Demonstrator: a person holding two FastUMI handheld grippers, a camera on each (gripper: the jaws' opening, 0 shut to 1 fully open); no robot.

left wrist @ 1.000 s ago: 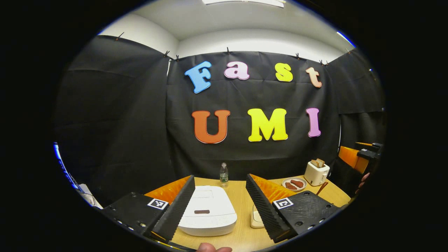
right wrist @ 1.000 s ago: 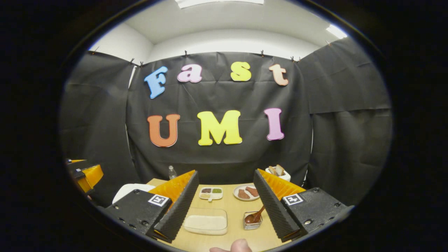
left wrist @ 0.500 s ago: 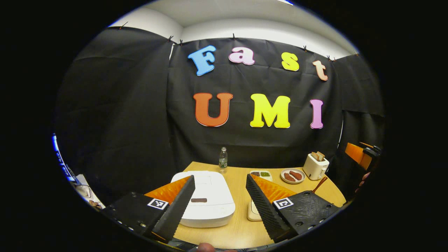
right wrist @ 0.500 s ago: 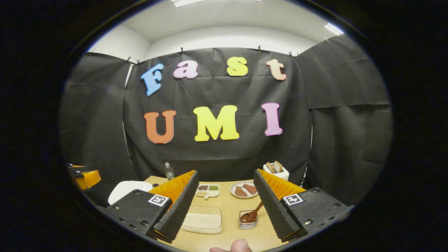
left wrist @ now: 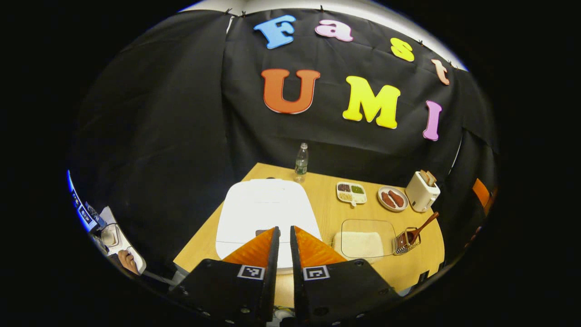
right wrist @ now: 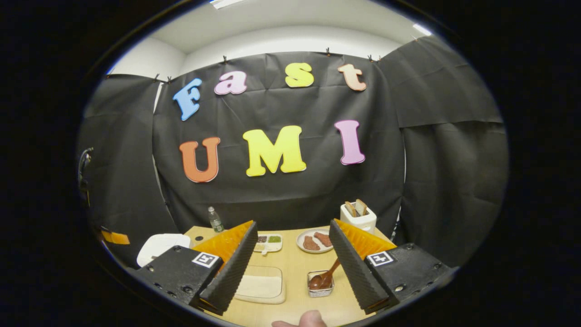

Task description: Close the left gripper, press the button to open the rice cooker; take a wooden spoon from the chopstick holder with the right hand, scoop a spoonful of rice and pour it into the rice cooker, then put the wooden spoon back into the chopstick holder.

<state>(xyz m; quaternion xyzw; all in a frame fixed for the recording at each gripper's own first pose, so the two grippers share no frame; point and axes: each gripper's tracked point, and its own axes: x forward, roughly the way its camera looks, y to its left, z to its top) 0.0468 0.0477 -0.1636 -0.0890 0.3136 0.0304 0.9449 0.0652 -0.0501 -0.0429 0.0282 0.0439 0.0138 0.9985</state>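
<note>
In the left gripper view, the left hand-held gripper (left wrist: 282, 234) is hovering above the near edge of the white rice cooker (left wrist: 265, 211), with its fingers drawn almost together, a narrow slit remaining between them, and nothing held. The rice cooker is sitting with its lid down on the left part of the wooden bench (left wrist: 327, 202); its dark button is partly showing just beside the left fingertip. To the right of the cooker, a clear container of rice (left wrist: 365, 236) is lying flat, and further right the wire chopstick holder (left wrist: 405, 240) is carrying the wooden spoon (left wrist: 424, 222), whose handle is leaning up and to the right. In the right gripper view, the right hand-held gripper (right wrist: 292, 252) is standing wide open and empty above the near side of the bench, with the rice container and the chopstick holder showing between its fingers. Along the far side of the bench, a water bottle (left wrist: 301, 160), a divided dish (left wrist: 351, 192), a plate (left wrist: 393, 198) and a toaster (left wrist: 422, 185) are standing.
</note>
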